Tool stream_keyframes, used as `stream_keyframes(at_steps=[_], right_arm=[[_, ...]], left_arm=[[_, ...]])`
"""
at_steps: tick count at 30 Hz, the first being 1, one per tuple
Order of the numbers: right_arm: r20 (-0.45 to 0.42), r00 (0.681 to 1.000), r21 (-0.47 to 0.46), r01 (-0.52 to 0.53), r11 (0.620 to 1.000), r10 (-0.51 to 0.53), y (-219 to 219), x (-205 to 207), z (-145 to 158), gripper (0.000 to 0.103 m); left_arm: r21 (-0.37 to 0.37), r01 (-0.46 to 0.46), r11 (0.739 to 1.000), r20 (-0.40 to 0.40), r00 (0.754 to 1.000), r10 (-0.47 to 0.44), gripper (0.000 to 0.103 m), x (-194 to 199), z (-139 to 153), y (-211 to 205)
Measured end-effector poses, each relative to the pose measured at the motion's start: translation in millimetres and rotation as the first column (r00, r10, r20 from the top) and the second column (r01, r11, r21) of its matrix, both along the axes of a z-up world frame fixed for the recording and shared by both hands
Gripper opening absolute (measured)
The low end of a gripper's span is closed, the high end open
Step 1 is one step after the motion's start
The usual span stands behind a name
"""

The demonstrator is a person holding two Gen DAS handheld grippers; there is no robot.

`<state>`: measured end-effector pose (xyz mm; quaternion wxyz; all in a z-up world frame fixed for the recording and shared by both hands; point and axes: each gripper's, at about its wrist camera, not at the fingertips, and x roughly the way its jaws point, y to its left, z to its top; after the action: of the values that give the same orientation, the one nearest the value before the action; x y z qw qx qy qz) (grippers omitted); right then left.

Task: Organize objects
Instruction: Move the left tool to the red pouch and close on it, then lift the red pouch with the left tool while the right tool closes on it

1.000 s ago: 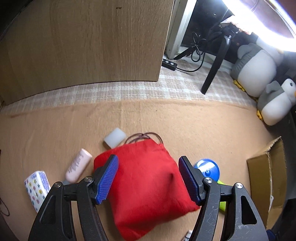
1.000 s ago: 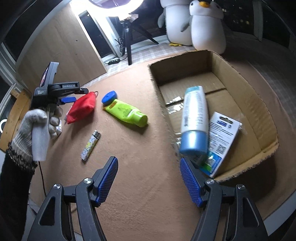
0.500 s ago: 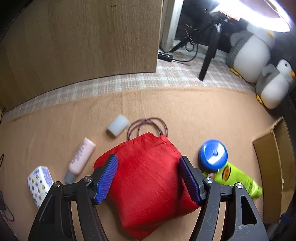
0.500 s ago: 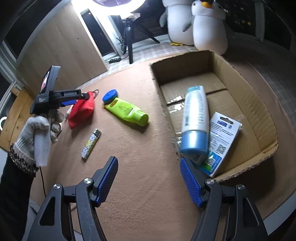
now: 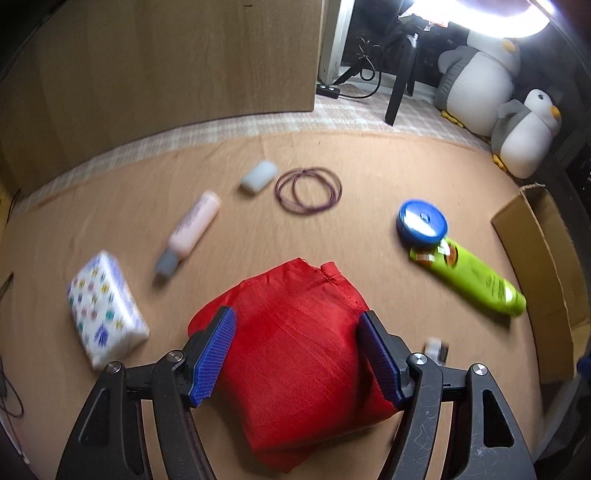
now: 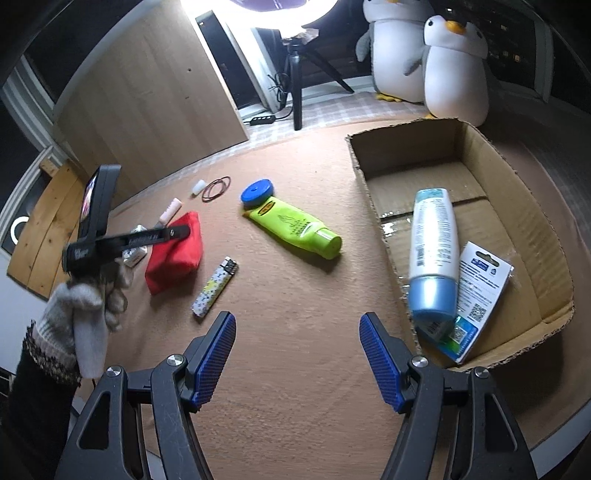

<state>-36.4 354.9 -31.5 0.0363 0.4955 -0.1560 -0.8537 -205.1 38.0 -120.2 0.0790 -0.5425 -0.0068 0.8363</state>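
Left gripper (image 5: 297, 354) was clamped on the red pouch (image 5: 295, 365), apparently raised off the mat; pick done, carry in hand. Right gripper (image 6: 297, 358) hung wide, holding nothing. Next call: swing pouch rightward over the cardboard box (image 6: 517, 206), then release.

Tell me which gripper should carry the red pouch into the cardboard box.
Left. The left gripper already clamps the red pouch, off the mat. The right gripper hangs open and empty beside the cardboard box.

home room, plush penguins (image 6: 424, 55), ring light (image 5: 480, 18)
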Motion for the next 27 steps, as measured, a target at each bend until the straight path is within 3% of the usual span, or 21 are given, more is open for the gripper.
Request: stream_keyframes(at_steps=[14,22,27], right_arm=[[-0.003,0.997,-0.020,-0.071,0.997,0.071,-34,-6,-4,0.066],[0.023,0.989,-0.036,-0.142,0.989,0.143,-64,-10,-15,0.066],[0.022,0.984,-0.032,-0.179,0.983,0.180,-82,-12,-20,0.066]], left_arm=[[0.060,0.026,0.998,-0.001,1.000,-0.026,0.073,111,0,-3],[0.087,0.092,0.992,-0.006,0.996,-0.092,0.073,148,2,7],[0.141,0.075,0.987,-0.018,0.997,-0.073,0.074,157,14,-7]])
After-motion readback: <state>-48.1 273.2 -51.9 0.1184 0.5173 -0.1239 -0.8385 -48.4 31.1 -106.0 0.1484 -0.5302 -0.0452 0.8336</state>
